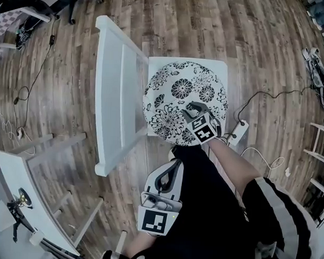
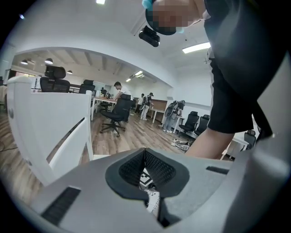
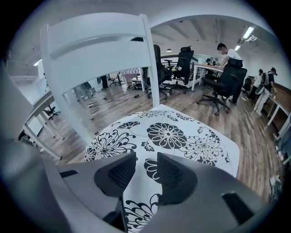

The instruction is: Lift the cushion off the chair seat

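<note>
Round black-and-white floral cushion [image 1: 184, 95] lies flat on the seat [image 1: 223, 66] of the white chair [image 1: 118, 93]. It covers most of the seat, w/ the backrest on its far side as seen from the right gripper view.

R gripper [image 1: 194, 110] hangs over the cushion's near edge, angled down. Its jaws are released, w/ a clear gap between the pads. In the right gripper view the gap at R gripper [image 3: 146, 159] is filled by floral fabric of the cushion [image 3: 173, 136]. The pads sit above the fabric, not pinching it; can't tell if the tips touch the surface.

L gripper [image 1: 171, 169] is well back from the chair, close to the person's body, off the cushion. In the left gripper view, L gripper [image 2: 145, 152] has jaws clenched tip to tip w/ nothing between them; a sliver of floral pattern shows beyond them. Wood floor [image 1: 58, 69] all round.
</note>
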`<control>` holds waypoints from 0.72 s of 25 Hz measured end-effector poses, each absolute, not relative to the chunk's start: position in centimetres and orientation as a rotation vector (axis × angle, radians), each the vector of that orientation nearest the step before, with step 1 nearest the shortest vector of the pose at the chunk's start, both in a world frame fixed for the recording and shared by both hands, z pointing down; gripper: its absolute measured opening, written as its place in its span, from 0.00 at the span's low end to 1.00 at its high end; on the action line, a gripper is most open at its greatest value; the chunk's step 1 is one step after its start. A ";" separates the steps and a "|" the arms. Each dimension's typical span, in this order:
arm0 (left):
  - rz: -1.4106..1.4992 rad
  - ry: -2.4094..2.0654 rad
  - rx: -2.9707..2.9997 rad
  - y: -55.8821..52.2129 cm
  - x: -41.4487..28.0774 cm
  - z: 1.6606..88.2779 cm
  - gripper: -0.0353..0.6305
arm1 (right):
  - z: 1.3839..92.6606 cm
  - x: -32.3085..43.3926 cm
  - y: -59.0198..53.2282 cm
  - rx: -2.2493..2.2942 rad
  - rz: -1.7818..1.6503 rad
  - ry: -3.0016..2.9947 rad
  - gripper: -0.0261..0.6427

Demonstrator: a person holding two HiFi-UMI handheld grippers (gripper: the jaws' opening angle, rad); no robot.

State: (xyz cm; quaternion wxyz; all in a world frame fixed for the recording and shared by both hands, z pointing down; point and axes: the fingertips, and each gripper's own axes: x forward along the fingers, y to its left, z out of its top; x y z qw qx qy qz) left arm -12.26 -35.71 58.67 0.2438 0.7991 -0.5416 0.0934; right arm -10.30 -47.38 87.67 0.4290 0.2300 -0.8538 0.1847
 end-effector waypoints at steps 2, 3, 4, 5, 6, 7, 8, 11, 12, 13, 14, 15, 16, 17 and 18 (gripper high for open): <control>0.267 -1.480 2.161 -35.5 -12.3 59.3 0.06 | 89.0 -10.3 -47.3 0.542 0.451 -2.101 0.24; 0.274 -1.480 2.151 -35.5 -12.4 59.6 0.06 | 89.7 -10.4 -47.3 0.527 0.442 -2.086 0.25; 0.280 -1.482 2.141 -35.4 -12.5 59.9 0.06 | 90.3 -10.5 -47.3 0.510 0.431 -2.073 0.25; 0.287 -1.484 2.131 -35.4 -12.6 60.2 0.06 | 90.9 -10.6 -47.2 0.491 0.417 -2.061 0.25; 0.294 -1.488 2.120 -35.2 -12.8 60.5 0.06 | 91.5 -10.6 -47.1 0.471 0.402 -2.049 0.25; 0.300 -1.493 2.111 -35.1 -12.9 60.7 0.06 | 92.0 -10.7 -47.0 0.450 0.384 -2.035 0.25; 0.305 -1.499 2.101 -35.0 -13.1 60.9 0.06 | 92.5 -10.8 -46.9 0.432 0.366 -2.021 0.25; 0.309 -1.514 2.068 -34.8 -13.5 61.5 0.06 | 93.5 -10.9 -46.8 0.403 0.332 -1.993 0.25; 0.313 -1.517 2.062 -34.7 -13.5 61.6 0.06 | 93.7 -10.9 -46.7 0.402 0.330 -1.993 0.25; 0.317 -1.519 2.061 -34.7 -13.5 61.7 0.06 | 93.7 -10.9 -46.7 0.403 0.333 -1.998 0.25; 0.319 -1.523 2.064 -34.8 -13.5 61.7 0.06 | 93.7 -10.9 -46.8 0.405 0.337 -2.006 0.25; 0.318 -1.526 2.065 -34.9 -13.4 61.7 0.06 | 93.7 -10.8 -46.9 0.407 0.340 -2.015 0.25; 0.317 -1.528 2.064 -34.9 -13.4 61.7 0.06 | 93.6 -10.8 -47.1 0.408 0.344 -2.022 0.25; 0.318 -1.528 2.062 -34.9 -13.3 61.7 0.06 | 93.6 -10.7 -47.1 0.409 0.349 -2.025 0.25; 0.321 -1.526 2.062 -34.7 -13.3 61.6 0.06 | 93.5 -10.6 -47.1 0.407 0.354 -2.024 0.25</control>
